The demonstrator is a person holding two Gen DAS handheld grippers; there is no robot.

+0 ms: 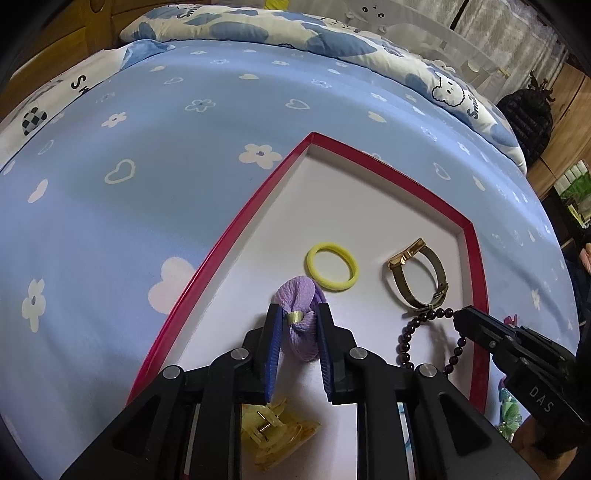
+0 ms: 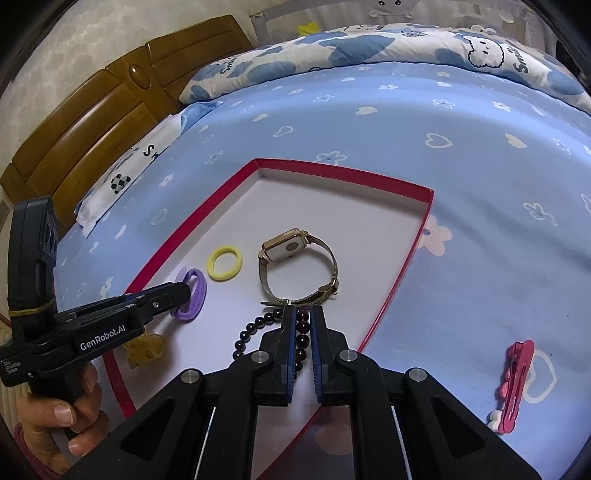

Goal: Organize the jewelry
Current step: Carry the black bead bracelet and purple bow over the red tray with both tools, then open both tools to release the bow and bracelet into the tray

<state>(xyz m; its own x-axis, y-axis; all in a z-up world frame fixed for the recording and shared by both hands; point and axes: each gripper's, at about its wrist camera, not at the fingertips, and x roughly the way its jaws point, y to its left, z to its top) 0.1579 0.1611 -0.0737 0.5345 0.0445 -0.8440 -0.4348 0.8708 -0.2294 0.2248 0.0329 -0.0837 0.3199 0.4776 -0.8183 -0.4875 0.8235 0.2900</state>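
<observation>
A red-rimmed tray [image 1: 236,229] [image 2: 413,236] with a white floor lies on the blue bed sheet. My left gripper [image 1: 298,314] is shut on a purple scrunchie [image 1: 301,325] [image 2: 190,295] just above the tray floor. My right gripper [image 2: 302,314] is shut on a dark bead bracelet [image 2: 255,328] [image 1: 406,339] near the tray's right rim. In the tray also lie a yellow hair tie [image 1: 332,266] [image 2: 224,263], a gold watch [image 1: 417,277] [image 2: 295,266] and a yellow claw clip [image 1: 277,439] [image 2: 146,349].
A pink hair clip [image 2: 515,384] lies on the sheet right of the tray. A patterned quilt [image 1: 258,26] is bunched at the far side, with a wooden headboard [image 2: 92,118] at the left. Green trinkets [image 1: 511,413] lie beside the tray's right rim.
</observation>
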